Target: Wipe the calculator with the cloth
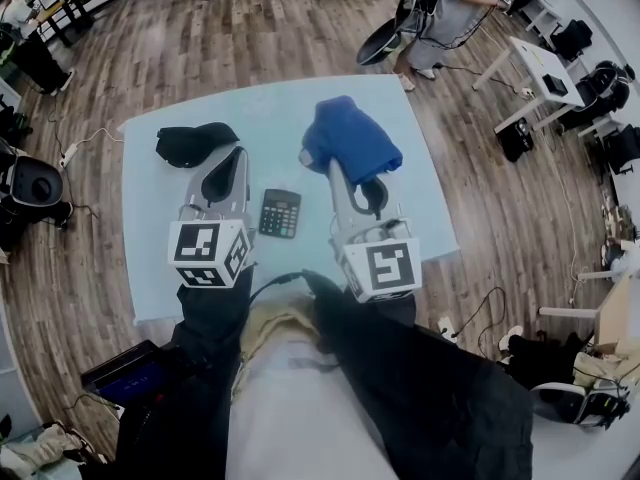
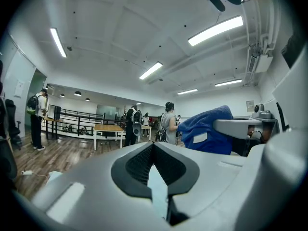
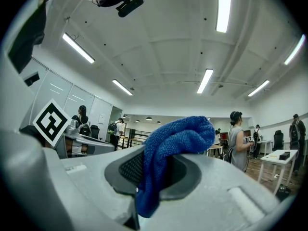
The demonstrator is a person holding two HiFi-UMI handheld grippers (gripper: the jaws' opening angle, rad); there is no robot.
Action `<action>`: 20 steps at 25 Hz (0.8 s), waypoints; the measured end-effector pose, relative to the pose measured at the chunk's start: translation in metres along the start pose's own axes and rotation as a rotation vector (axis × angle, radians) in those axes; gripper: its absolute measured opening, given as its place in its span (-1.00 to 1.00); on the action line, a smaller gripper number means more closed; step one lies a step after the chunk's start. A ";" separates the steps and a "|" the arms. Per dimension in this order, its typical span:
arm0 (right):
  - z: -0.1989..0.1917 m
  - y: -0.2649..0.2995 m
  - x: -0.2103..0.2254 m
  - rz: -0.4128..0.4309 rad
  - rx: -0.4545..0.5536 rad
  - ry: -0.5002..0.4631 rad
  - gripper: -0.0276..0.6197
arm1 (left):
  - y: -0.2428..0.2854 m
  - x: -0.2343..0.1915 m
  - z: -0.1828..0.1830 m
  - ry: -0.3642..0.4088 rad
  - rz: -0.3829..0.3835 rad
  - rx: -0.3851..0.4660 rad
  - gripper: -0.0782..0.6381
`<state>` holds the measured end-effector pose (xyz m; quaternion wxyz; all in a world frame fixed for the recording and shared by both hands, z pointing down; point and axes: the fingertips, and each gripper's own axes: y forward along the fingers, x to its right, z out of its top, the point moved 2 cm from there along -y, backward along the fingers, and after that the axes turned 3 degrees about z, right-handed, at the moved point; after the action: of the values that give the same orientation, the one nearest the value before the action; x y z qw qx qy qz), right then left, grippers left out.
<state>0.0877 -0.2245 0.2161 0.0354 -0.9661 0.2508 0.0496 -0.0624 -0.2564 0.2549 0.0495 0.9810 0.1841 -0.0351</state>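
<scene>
Table [image 1: 150, 248]: I see a pale blue top, standing on a wooden floor [image 1: 250, 28].
Calculator [image 1: 280, 213]: lying flat, mid-table.
Black item [image 1: 195, 143]: far-left corner; I can't identify it.

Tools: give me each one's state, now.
Left tool: closed, nothing between its jaws.
Right tool: closed on the blue cloth.

This is an open-plan office or lab. It has a wood floor [image 1: 260, 28], white desks [image 1: 530, 58] with black chairs [image 1: 605, 76], and strip lights [image 3: 223, 8] overhead. People [image 3: 237, 141] stand about.
</scene>
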 end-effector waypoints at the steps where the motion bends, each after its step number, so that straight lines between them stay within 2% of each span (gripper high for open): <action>1: 0.000 0.000 0.000 0.001 0.001 0.002 -0.74 | 0.000 0.000 -0.001 0.000 0.000 -0.001 -0.79; 5: -0.001 0.001 -0.001 0.011 0.011 0.028 -0.74 | 0.001 0.001 -0.002 -0.001 -0.001 -0.005 -0.79; 20: -0.013 0.003 0.001 0.013 -0.018 0.016 -0.73 | 0.005 0.001 -0.003 -0.009 -0.005 -0.016 -0.79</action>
<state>0.0881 -0.2292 0.2286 0.0244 -0.9652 0.2568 0.0442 -0.0592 -0.2601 0.2584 0.0581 0.9799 0.1868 -0.0379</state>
